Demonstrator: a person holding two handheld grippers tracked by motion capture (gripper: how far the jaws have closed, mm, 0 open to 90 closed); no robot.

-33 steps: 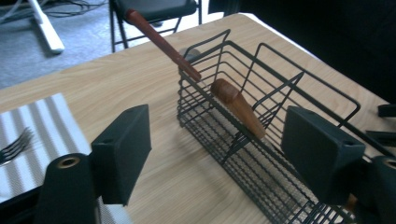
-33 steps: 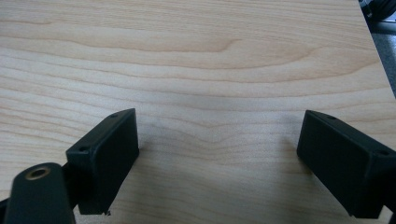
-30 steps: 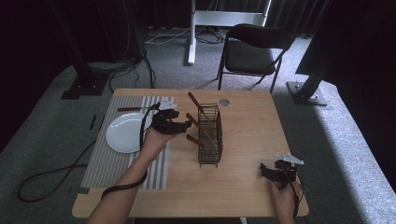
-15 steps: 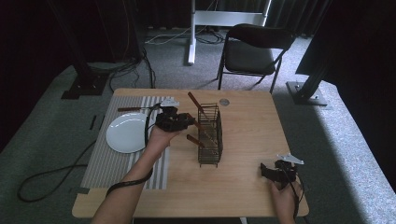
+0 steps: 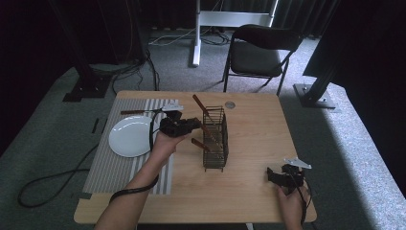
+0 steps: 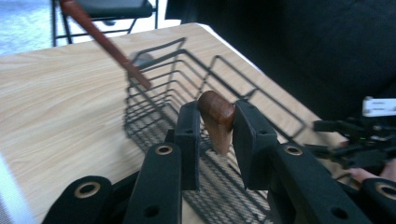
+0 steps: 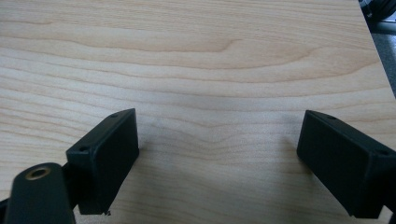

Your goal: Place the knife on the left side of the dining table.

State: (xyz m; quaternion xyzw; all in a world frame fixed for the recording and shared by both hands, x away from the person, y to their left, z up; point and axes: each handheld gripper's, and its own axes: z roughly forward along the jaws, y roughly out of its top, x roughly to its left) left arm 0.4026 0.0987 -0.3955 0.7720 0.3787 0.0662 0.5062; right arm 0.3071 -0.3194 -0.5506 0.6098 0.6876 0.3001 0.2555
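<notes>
Jaws of the left gripper (image 6: 214, 140) have just been closing and now clamp the rounded end of a brown wooden handle (image 6: 216, 116), which sticks out of the wire basket (image 5: 216, 139) at the centre of the high view. Its forearm reaches up from the bottom edge, held level beside the basket's left wall. At lower right, the right gripper (image 7: 217, 154) rests over the bare counter (image 7: 210, 56), jaws wide apart.

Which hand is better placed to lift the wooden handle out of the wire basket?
Left. Its tongs have just been closing and now clamp the wooden handle at the wire basket. The right tongs stand open, far off.
</notes>
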